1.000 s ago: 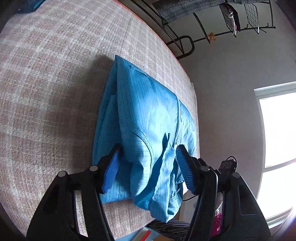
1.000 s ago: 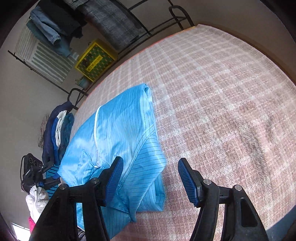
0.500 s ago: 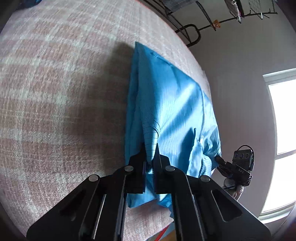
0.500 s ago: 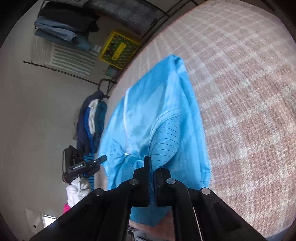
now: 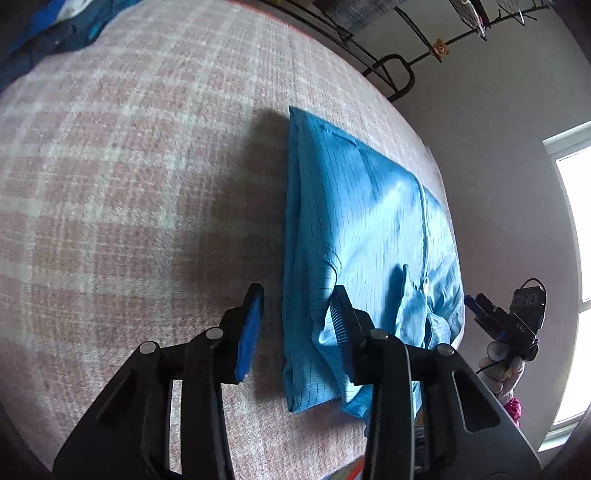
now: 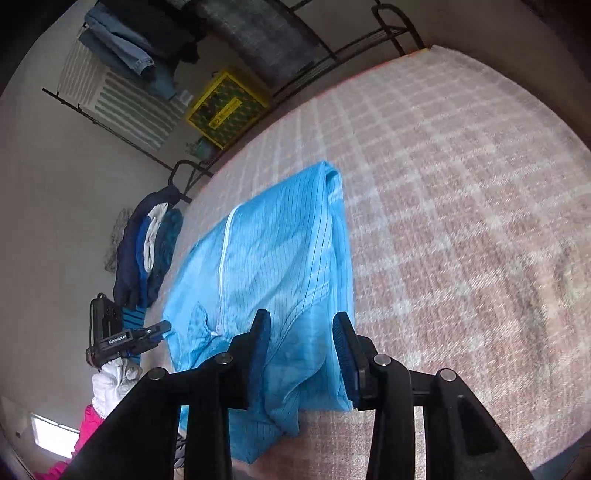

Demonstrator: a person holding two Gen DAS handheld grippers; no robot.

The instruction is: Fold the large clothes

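A blue pinstriped garment [image 5: 362, 229] lies folded on the pink plaid bed cover [image 5: 129, 177], its white zip running along the top layer. My left gripper [image 5: 297, 299] hovers over the garment's near left edge. Its jaws are opening: the left pad stands clear over the cover and the right finger sits over loose fabric. In the right wrist view the garment [image 6: 280, 251] fills the middle. My right gripper [image 6: 302, 325] is at its near right corner, jaws opening, with fabric lying between the pads but not pinched.
The bed's edge runs just past the garment's far side. Beyond it stand a black camera-like device [image 6: 118, 336], hanging dark clothes [image 6: 147, 251], a metal clothes rack [image 6: 258, 33] and a yellow crate [image 6: 221, 103]. A bright window [image 5: 576, 258] is on the right.
Both grippers stood wide open a second ago, then closed on raised folds of the blue fabric. Now both have let go and the garment lies flatter on the cover.
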